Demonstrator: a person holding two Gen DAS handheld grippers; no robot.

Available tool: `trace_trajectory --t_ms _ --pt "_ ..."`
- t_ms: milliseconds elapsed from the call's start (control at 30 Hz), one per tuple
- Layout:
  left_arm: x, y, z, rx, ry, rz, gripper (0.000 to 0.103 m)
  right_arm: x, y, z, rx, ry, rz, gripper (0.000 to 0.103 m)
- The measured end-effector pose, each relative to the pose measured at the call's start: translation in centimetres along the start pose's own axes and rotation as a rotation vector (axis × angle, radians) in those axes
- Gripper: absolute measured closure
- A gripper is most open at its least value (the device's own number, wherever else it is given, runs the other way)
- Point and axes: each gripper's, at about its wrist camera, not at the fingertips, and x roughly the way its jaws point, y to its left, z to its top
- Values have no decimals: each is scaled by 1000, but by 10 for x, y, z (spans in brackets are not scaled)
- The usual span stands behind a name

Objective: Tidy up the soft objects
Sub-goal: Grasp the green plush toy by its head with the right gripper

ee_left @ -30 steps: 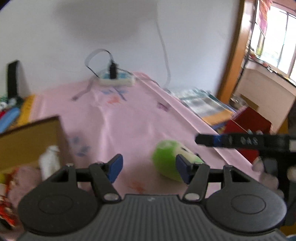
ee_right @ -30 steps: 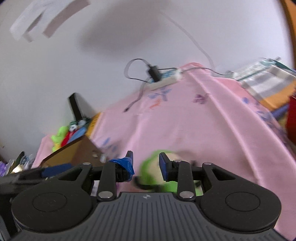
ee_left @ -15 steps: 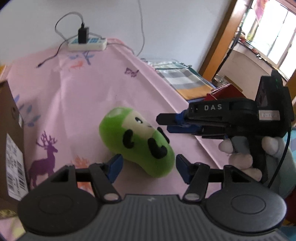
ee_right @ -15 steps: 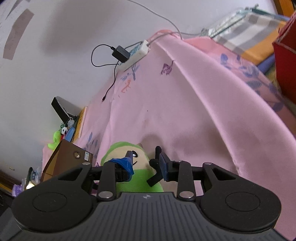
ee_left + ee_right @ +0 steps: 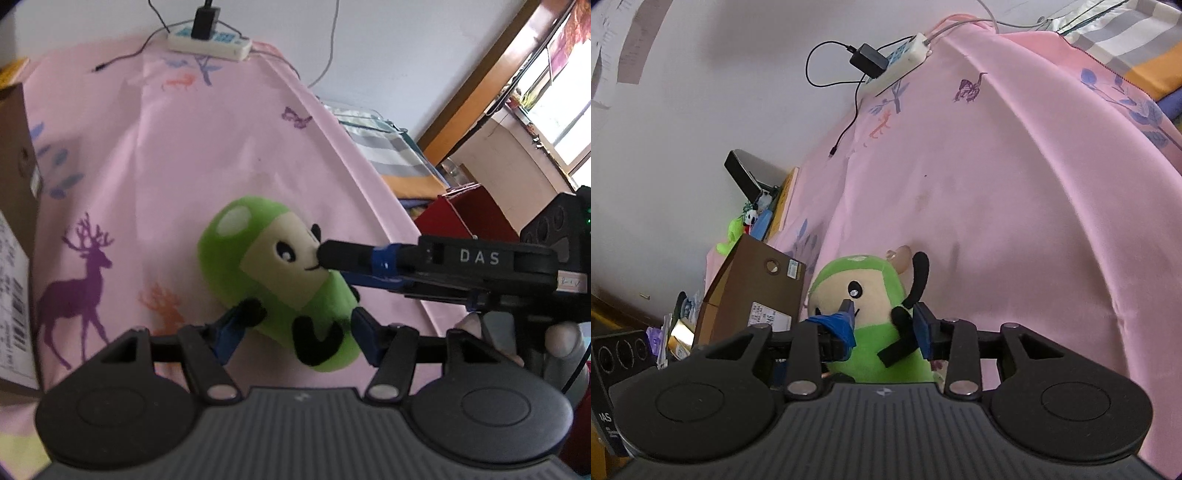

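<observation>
A green plush toy (image 5: 273, 280) with a cream face and black limbs lies on the pink cloth (image 5: 177, 155). My left gripper (image 5: 293, 334) is open, its blue fingertips on either side of the toy's lower end. My right gripper (image 5: 884, 326) is open around the toy (image 5: 864, 295), with the body between its fingers. In the left wrist view the right gripper (image 5: 369, 264) reaches in from the right, and its tip touches the toy's face.
A brown cardboard box (image 5: 757, 291) stands left of the toy and shows in the left wrist view (image 5: 14, 240). A white power strip (image 5: 208, 42) with a charger lies at the far edge. A red box (image 5: 469, 212) and folded fabric (image 5: 388, 155) lie off the right side.
Both grippers have moved in on the green toy. The left gripper now straddles its lower end and the right gripper has come up against its face.
</observation>
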Motion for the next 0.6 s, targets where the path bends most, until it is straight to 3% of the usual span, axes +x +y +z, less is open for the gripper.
trace_trajectory --t_ms 167,333,600 --pt "6 -2 6 4 -6 2 40 6 -10 3 20 -7 1 79" --pt "5 -2 3 10 -12 5 40 10 -23 9 130 76 68 79" --pt "-14 7 -6 37 -65 27 37 7 -6 -3 109 136 115 79"
